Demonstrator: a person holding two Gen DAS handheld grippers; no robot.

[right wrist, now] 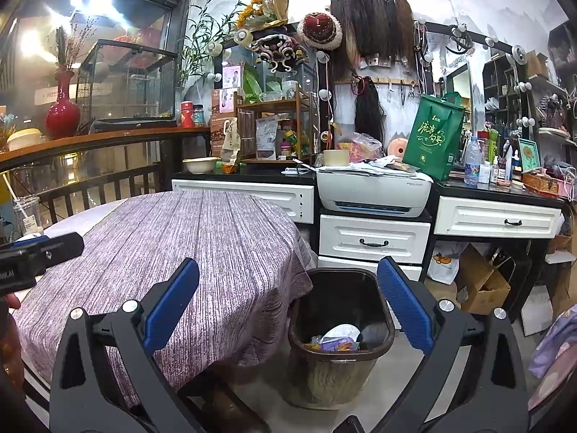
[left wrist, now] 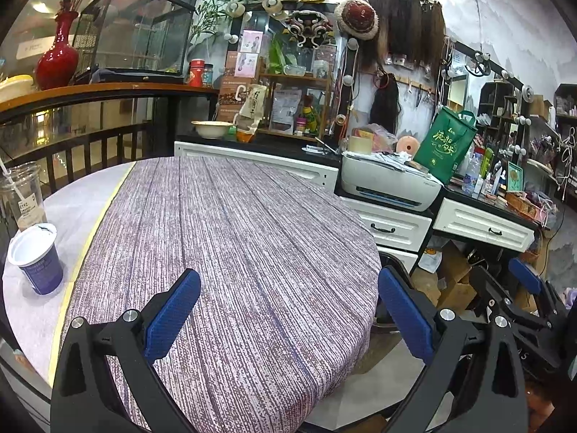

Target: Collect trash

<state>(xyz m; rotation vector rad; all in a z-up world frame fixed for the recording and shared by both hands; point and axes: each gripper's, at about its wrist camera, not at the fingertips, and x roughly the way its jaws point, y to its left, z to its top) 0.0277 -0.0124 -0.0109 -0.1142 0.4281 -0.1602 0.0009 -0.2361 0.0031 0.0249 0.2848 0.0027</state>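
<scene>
Inside the bin (right wrist: 339, 328), trash is half hidden; both tools gape empty

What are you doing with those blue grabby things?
A person is clearing trash off a table, with a gripper in each hand. Right now both the left gripper and the right gripper are open and hold nothing. The right one hangs over a bin beside the table, which already has some trash in it. A blue cup and a clear plastic cup with a straw stand at the table's left edge, not picked up yet.
</scene>
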